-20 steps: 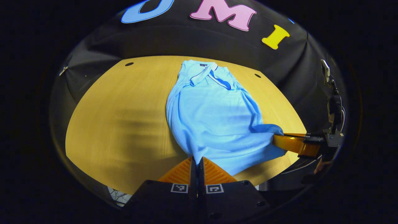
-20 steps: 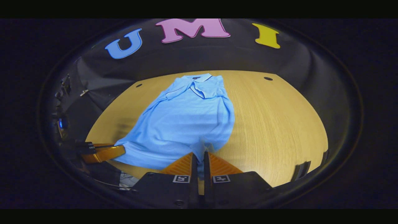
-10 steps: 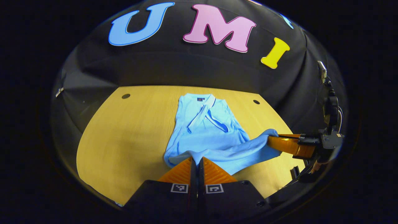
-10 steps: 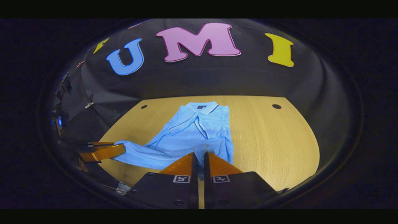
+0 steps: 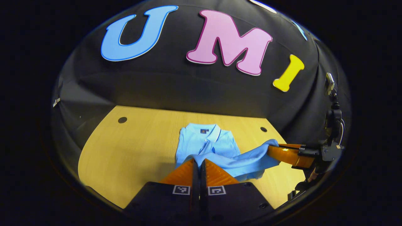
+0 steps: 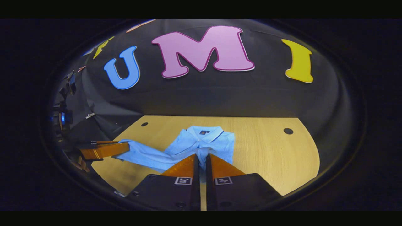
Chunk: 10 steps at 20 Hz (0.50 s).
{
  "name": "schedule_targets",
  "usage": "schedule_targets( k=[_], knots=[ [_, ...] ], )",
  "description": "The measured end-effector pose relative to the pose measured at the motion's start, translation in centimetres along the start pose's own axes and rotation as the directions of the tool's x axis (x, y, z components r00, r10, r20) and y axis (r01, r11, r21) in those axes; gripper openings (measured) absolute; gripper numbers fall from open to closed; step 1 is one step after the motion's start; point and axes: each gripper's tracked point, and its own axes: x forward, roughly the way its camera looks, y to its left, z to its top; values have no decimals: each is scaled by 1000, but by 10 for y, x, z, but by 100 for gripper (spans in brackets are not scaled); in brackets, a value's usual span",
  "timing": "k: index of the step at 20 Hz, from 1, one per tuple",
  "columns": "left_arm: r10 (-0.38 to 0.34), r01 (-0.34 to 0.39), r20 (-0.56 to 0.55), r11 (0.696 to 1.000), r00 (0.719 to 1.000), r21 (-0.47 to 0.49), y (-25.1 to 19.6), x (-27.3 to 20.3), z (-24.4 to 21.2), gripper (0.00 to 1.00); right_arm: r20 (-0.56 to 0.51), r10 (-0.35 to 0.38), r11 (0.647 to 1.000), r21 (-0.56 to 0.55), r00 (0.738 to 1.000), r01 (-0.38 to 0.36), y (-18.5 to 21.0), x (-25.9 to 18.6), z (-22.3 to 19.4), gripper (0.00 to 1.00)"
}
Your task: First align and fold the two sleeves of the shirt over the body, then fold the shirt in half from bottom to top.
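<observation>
Blue fabric stretched between two claws, that's the picture: the shirt [image 5: 216,150] lies on the wooden tabletop [image 5: 135,157] with its collar [image 5: 207,131] toward the booth wall, and its bottom hem is lifted clear of the wood and carried over the body. In the left gripper view, the left claw [image 5: 198,161] sits at the bottom of the frame with its two fingers pressed together on one corner of the hem, cloth bunching right at the tips. Off to the right of that view, the right claw [image 5: 272,149] pinches the other hem corner, and the fabric hangs in a slack band between the two. Switch to the right gripper view and the same story: the right claw [image 6: 202,157] is closed on a puckered fold of shirt [image 6: 201,142], collar [image 6: 205,131] just beyond it, while the left claw [image 6: 125,147] shows at the left edge gripping its corner, a hand [image 6: 78,163] partly visible behind it. Tabletop [image 6: 267,150] stretches bare to the right, with a small dark hole [image 6: 288,131] near the far edge.
</observation>
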Motion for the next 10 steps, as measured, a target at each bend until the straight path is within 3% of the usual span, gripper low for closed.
schedule_targets(
  k=[1, 3, 4, 10],
  knots=[
    [10, -10, 4, 1000, 1000, 7, 3, 11, 3, 6, 14, 5, 1000, -1, 1000, -5, -2, 10, 10, 12],
    [16, -16, 14, 1000, 1000, 16, 6, 31, 18, 6, 37, 10, 1000, 1, 999, -10, -7, 33, 31, 6],
    [18, -18, 25, 1000, 1000, 20, 6, 42, 28, 6, 48, 10, 1000, 6, 999, -10, -11, 44, 40, 11],
    [18, -19, 51, 1000, 999, 16, 22, 121, 70, 6, 85, -16, 999, 45, 996, 13, -40, 116, 74, 11]
  ],
)
